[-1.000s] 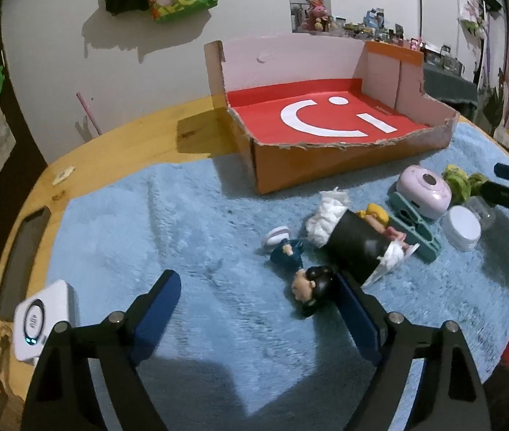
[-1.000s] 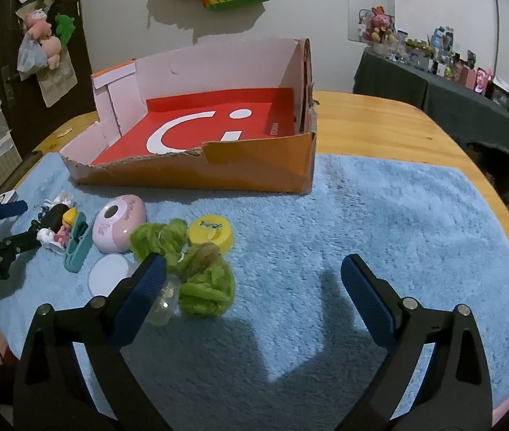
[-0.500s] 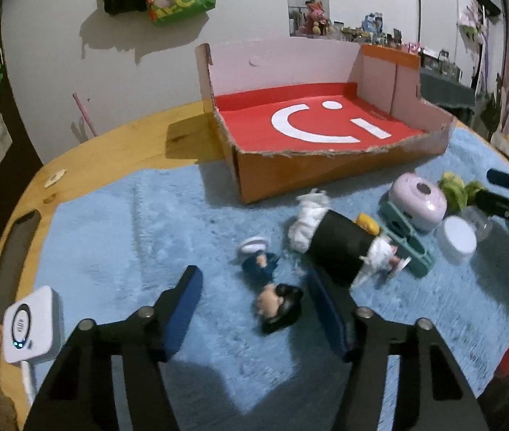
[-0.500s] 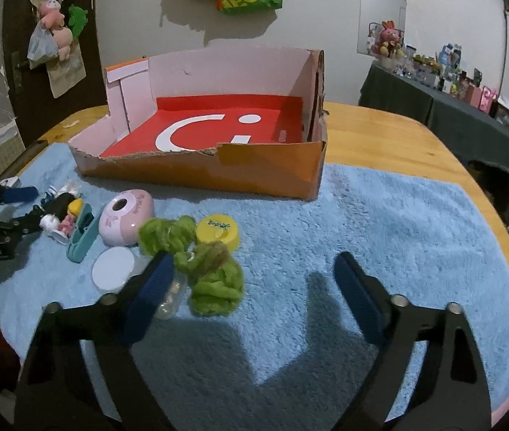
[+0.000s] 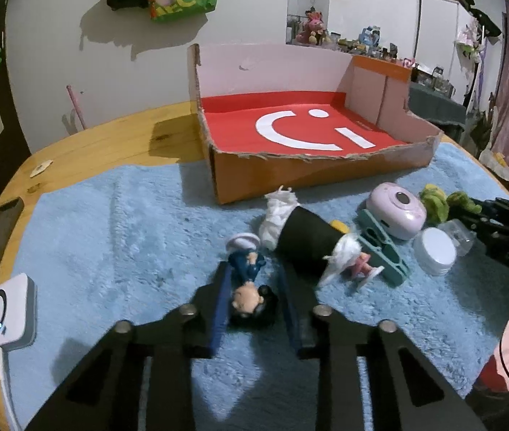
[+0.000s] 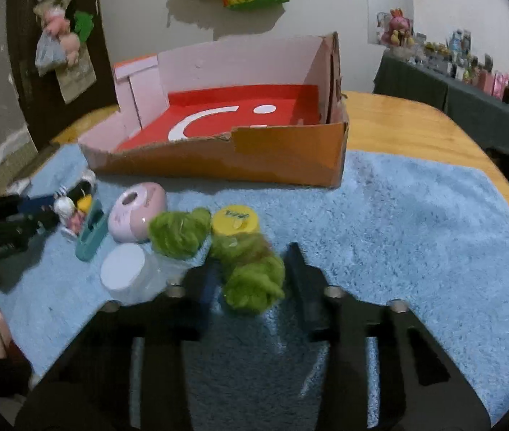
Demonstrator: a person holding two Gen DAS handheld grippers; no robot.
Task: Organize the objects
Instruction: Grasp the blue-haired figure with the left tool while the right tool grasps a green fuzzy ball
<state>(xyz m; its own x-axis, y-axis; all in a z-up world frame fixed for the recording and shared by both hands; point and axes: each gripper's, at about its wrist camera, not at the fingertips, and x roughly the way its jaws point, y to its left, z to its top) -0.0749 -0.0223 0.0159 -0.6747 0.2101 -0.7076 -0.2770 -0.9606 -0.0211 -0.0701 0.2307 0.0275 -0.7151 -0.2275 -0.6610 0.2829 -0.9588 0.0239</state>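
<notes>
On the fluffy blue rug (image 5: 110,237), a small glossy figurine (image 5: 251,287) is clamped between the closed jaws of the left gripper (image 5: 254,276), and a woolly green tuft (image 6: 251,273) between those of the right gripper (image 6: 251,269). A second tuft (image 6: 179,230) lies at ten o'clock. One torn cardboard box (image 6: 290,158) with a red floor is seen at twelve o'clock.

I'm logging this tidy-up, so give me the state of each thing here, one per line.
Left gripper: shut on the small figurine, which lies flat on the rug.
Right gripper: shut on the green yarn bundle.
Cardboard box: open, nothing inside.
Black-dressed doll: lying on its side.
White-lidded jar: tipped over, lid on.
</notes>
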